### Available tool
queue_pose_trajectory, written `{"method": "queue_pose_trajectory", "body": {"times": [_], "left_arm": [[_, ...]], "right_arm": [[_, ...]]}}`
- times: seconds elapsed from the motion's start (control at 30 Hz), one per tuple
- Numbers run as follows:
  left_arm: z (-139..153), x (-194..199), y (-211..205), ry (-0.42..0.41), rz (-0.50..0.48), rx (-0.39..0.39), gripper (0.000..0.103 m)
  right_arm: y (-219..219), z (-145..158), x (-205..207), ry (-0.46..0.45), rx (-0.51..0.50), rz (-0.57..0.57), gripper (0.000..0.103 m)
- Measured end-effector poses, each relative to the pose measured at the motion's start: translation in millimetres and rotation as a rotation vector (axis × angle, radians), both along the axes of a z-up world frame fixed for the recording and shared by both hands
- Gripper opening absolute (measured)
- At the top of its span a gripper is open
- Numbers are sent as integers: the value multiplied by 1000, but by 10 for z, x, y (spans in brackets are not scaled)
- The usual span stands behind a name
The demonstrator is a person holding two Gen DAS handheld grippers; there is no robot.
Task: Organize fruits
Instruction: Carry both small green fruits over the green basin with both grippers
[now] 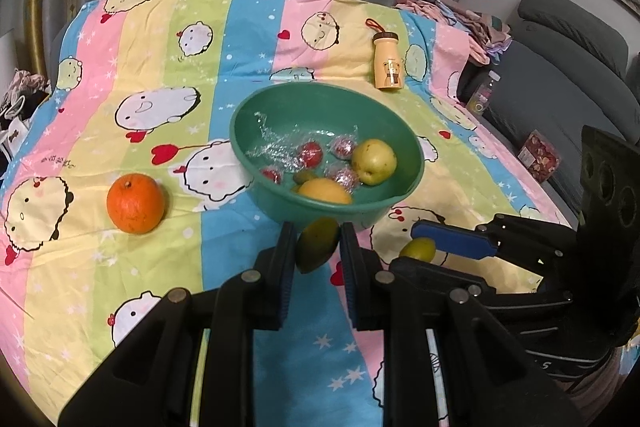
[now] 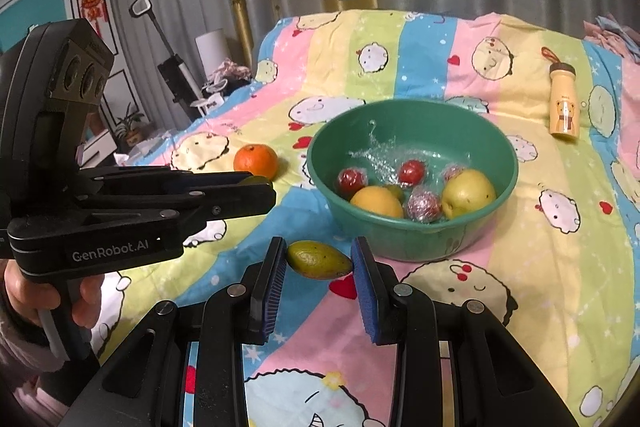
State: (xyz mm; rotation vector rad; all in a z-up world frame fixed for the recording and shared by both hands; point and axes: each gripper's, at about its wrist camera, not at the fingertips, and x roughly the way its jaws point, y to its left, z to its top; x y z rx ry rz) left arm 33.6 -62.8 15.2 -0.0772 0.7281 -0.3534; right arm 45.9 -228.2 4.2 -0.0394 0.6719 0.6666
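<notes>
While the left wrist view looks down over a bed sheet striped in pink, yellow, green and blue with cartoon faces [image 1: 160,67], the left gripper [image 1: 318,247] sits at the lower centre of the frame, its black fingers with blue pads clamped on a small olive-green oval fruit [image 1: 317,245]. Just above it stands a round green plastic basin [image 1: 256,115], which contains a pale yellow-green apple [image 1: 374,161], a yellow-orange fruit [image 1: 325,191] and several small red fruits in shiny wrap [image 1: 310,153]. A round orange tangerine [image 1: 135,203] lies on the sheet at centre left, well apart from the basin. At lower right the right gripper [image 1: 424,247] pinches a second yellow-green fruit [image 1: 418,250]. A yellow bottle with a bear picture and brown cap [image 1: 387,61] lies at upper right. In the right wrist view the right gripper [image 2: 319,263] fills the lower centre, its blue pads pressed on the ends of the yellow-green fruit [image 2: 319,259], just below the basin's [image 2: 412,243] near wall. The left gripper [image 2: 256,187] reaches in from the left, gripped by a hand [image 2: 44,303] at lower left; its fingertips are closed on a sliver of green fruit [image 2: 256,180]. Just above those tips is the tangerine [image 2: 256,160], and the bottle [image 2: 563,103] lies at upper right.
</notes>
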Motion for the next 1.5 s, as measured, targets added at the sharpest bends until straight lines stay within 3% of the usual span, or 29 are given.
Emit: {"method": "queue_pose_trajectory", "body": {"times": [0.67, 1.13, 1.5], "left_arm": [[268, 141, -201, -61, -9, 7, 21], [238, 423, -167, -31, 15, -37, 21], [227, 631, -177, -30, 28, -28, 21]], "right_arm": [[-237, 234, 51, -72, 75, -84, 35], [-322, 257, 281, -60, 79, -139, 35], [-266, 309, 486, -62, 70, -154, 35]]}}
